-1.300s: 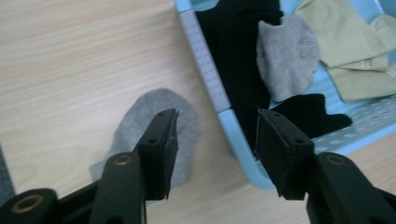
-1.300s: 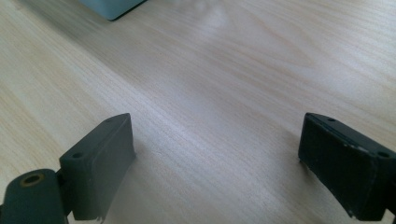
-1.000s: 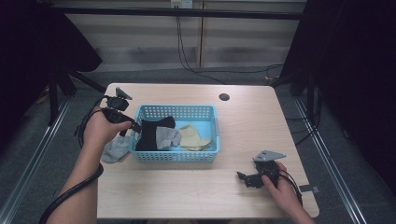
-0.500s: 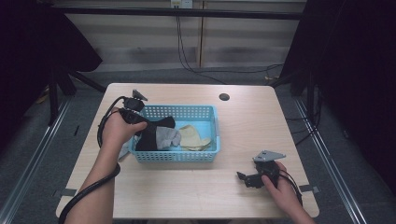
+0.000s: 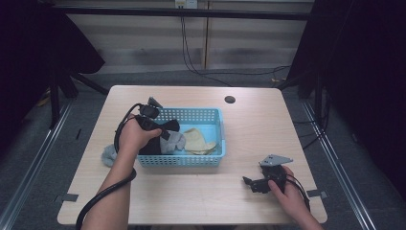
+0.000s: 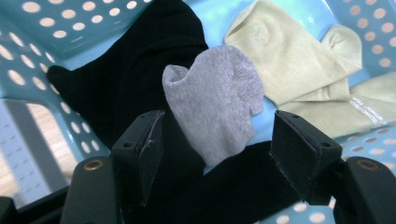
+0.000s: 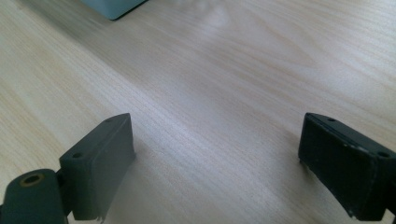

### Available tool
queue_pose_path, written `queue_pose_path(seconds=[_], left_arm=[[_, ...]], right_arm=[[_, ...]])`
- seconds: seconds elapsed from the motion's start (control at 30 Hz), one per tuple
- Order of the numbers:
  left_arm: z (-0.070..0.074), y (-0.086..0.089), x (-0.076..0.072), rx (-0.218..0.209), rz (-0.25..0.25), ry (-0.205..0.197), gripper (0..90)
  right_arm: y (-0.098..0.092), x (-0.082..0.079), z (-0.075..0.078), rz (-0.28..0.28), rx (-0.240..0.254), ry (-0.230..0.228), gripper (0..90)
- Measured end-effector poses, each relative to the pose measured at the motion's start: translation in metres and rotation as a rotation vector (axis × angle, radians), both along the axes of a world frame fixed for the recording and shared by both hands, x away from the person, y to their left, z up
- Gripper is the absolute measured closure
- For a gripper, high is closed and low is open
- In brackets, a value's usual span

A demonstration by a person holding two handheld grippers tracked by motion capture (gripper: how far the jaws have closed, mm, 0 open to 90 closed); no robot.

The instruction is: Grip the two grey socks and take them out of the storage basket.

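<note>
Over the blue basket on the tabletop, my left gripper has its fingers parted astride the grey sock, light, limp, best pinched at its bunched cuff.

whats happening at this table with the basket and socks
A person is working with a hand-held gripper in each hand. The left hand-held gripper is down inside the blue basket, its jaws open around a grey sock lying on a black sock, not yet pinching it. A beige sock lies beside them, and another grey sock lies on the table left of the basket. The right hand-held gripper rests open on the table.
</note>
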State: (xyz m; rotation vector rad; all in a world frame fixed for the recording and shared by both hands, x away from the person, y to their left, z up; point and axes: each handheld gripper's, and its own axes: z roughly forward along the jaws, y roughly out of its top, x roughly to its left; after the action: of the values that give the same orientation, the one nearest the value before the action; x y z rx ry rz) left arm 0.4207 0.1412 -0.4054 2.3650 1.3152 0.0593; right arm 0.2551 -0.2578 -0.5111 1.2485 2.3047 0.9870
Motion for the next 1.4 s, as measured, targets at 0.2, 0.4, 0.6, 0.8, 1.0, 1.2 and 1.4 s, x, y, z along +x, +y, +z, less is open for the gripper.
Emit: queue_pose_path(seconds=[0.2, 0.4, 0.6, 0.8, 1.0, 1.2, 1.4], left_arm=[[-0.013, -0.007, 0.004, -0.006, 0.004, 0.009, 33.9], [-0.025, -0.013, 0.007, 0.028, 0.009, 0.009, 33.9], [-0.031, -0.013, 0.011, 0.043, 0.039, 0.008, 33.8], [-0.040, -0.010, 0.015, 0.026, 0.060, 0.029, 34.1], [-0.047, -0.010, 0.017, 0.001, 0.071, 0.050, 53.0], [-0.043, -0.009, 0.019, -0.005, 0.062, 0.092, 81.5], [-0.031, -0.009, 0.019, 0.016, 0.034, 0.111, 84.0]], right_arm=[[0.000, 0.000, 0.000, 0.002, -0.001, -0.002, 9.8], [0.000, 0.000, 0.000, 0.000, 0.000, 0.000, 9.9], [0.000, 0.000, 0.000, 0.000, 0.000, 0.000, 9.9], [0.000, 0.000, 0.000, 0.000, 0.000, 0.000, 9.9], [0.000, 0.000, 0.000, -0.001, 0.001, 0.002, 9.9], [0.000, 0.000, 0.000, 0.008, 0.000, -0.005, 9.9], [0.000, 0.000, 0.000, 0.009, 0.000, -0.005, 9.9]])
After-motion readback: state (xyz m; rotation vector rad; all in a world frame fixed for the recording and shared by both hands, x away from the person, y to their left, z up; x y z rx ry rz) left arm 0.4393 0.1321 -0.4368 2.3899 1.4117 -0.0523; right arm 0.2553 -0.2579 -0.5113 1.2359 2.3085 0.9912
